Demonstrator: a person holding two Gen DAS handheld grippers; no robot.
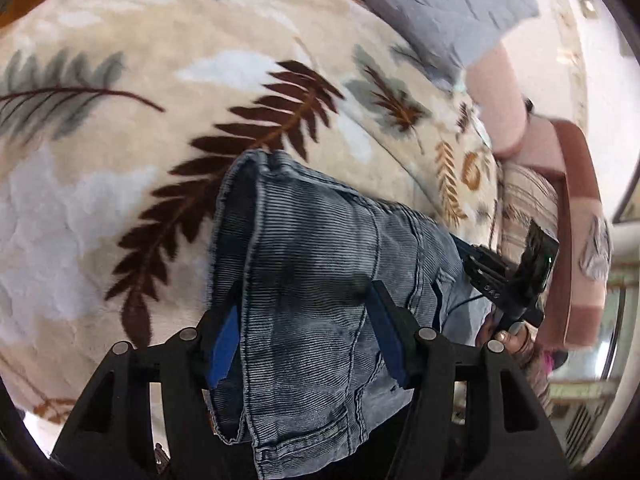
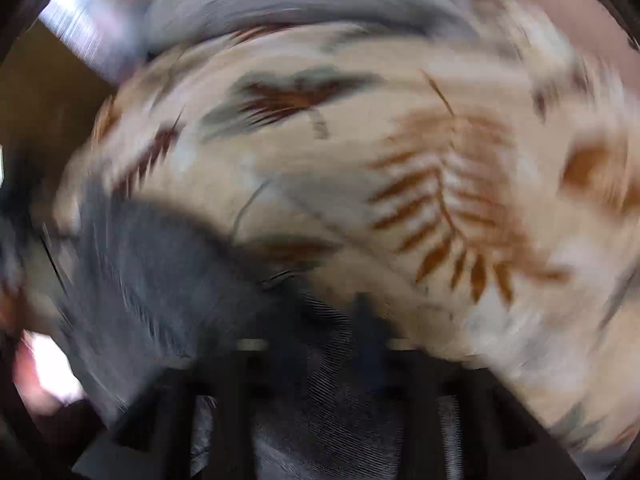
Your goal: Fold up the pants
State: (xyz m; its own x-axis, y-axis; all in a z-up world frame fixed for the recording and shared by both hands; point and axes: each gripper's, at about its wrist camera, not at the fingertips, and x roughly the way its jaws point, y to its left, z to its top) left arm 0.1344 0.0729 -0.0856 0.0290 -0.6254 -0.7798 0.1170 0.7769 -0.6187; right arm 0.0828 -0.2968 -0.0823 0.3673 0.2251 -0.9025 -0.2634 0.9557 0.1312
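Observation:
Grey-blue corduroy pants (image 1: 312, 264) lie folded on a leaf-print blanket (image 1: 160, 100). My left gripper (image 1: 306, 340) hangs over their near part, open, its blue pads (image 1: 224, 344) standing apart on either side of the cloth without pinching it. My right gripper (image 1: 466, 258), held by a hand (image 1: 516, 336), is at the pants' right end. The right wrist view is badly smeared. There the pants (image 2: 160, 280) stretch left, and a sharp ribbed fold sits in the shut right gripper (image 2: 328, 316).
The beige blanket (image 2: 400, 120) covers a bed all around the pants. A grey-blue quilt (image 1: 432, 4) lies at the far end. Pink cushions (image 1: 500, 100) and a pink-brown padded frame (image 1: 576, 200) line the right side, with pale floor beyond.

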